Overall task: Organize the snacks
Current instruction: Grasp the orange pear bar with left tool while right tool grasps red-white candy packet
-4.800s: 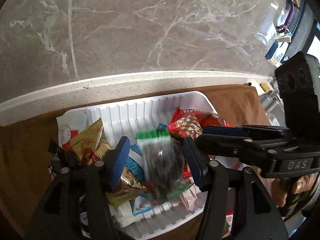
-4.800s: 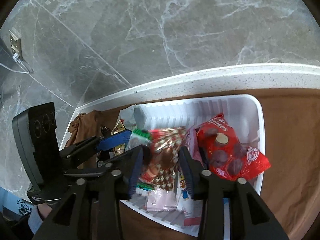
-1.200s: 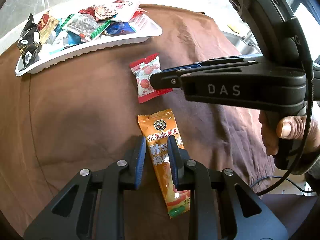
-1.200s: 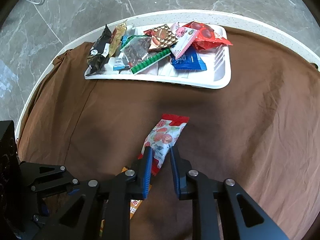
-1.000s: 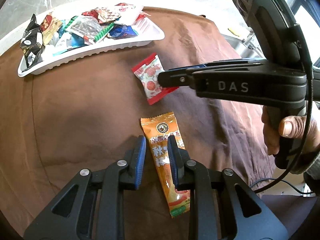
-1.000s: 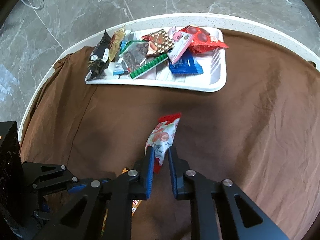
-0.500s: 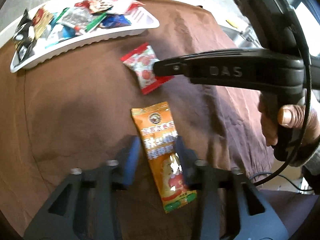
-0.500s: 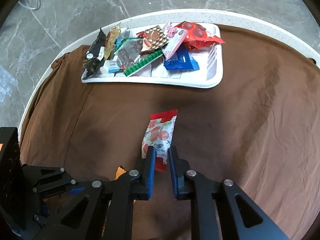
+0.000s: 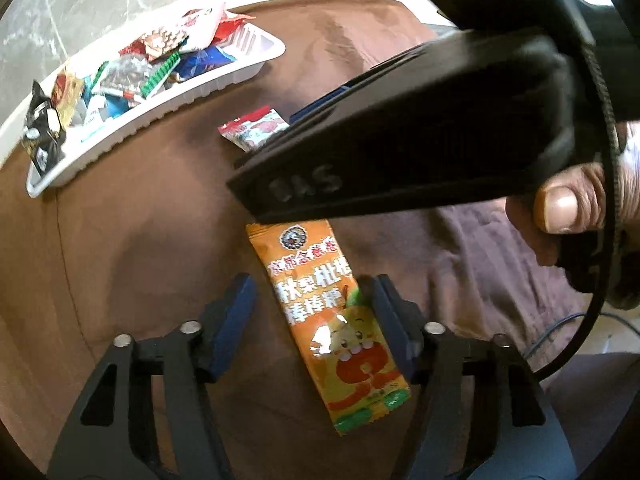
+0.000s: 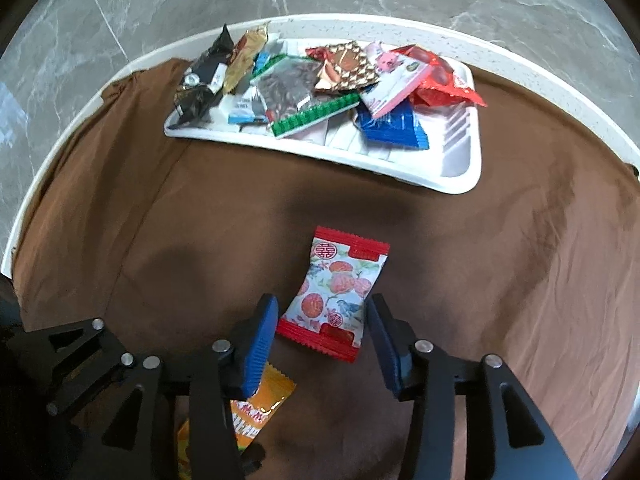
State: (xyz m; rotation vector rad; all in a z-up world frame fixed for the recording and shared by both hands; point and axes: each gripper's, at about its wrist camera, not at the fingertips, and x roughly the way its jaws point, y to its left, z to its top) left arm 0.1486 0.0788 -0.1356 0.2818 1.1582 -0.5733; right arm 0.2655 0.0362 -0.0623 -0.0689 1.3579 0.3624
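Sorting so far: you have two packets out on the brown cloth, well short of the white tray (image 10: 460,176), which you must judge still heaped and unsorted.
Left gripper (image 9: 312,312): released, your jaws wide of the orange packet (image 9: 328,312), which lies flat between them, nearer than the tray.
Right gripper (image 10: 322,336): its jaws are opening; the red-and-white candy packet (image 10: 336,292) lies between them, pads clear of it.
Left to do: everything in the tray, including the clear green-edged seed bag (image 10: 296,88) and blue wrapper (image 10: 390,128).
Writing: Chinese characters on your orange packet; a red double-happiness mark on the candy packet; "DAS", seen upside down, on the right gripper's body.
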